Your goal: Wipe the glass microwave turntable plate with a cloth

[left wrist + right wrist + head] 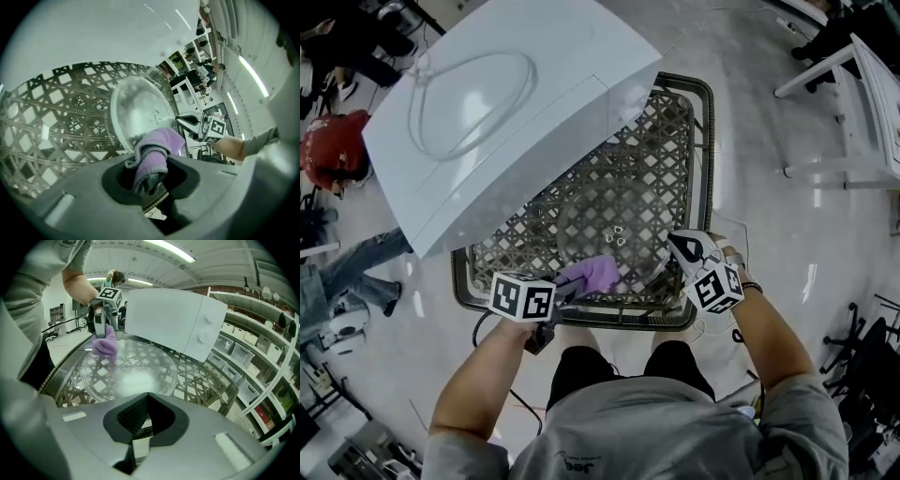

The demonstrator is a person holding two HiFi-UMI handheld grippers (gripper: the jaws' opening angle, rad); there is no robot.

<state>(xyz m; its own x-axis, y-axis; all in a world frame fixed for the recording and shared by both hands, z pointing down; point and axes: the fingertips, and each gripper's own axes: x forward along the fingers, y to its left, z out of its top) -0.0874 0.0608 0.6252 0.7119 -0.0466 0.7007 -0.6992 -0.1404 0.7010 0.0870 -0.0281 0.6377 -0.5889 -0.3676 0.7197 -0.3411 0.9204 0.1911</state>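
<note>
The round glass turntable plate (614, 217) lies on a woven lattice table (675, 122) in front of me. My left gripper (567, 292) is shut on a bunched purple cloth (592, 273), which rests on the plate's near rim. In the left gripper view the cloth (157, 145) fills the jaws of the left gripper (149, 179), with the plate (136, 108) just beyond. My right gripper (678, 247) is at the plate's right rim, its jaws together there. In the right gripper view the plate (136, 371) runs under the right gripper (146, 398), and the cloth (104, 346) sits at the far side.
A white microwave (502, 103) stands tilted over the table's far left, close to the plate. The table's dark rim (705, 169) frames the lattice. Shelves with bins (243, 352) stand to one side, and white furniture (862, 112) stands on the glossy floor at the right.
</note>
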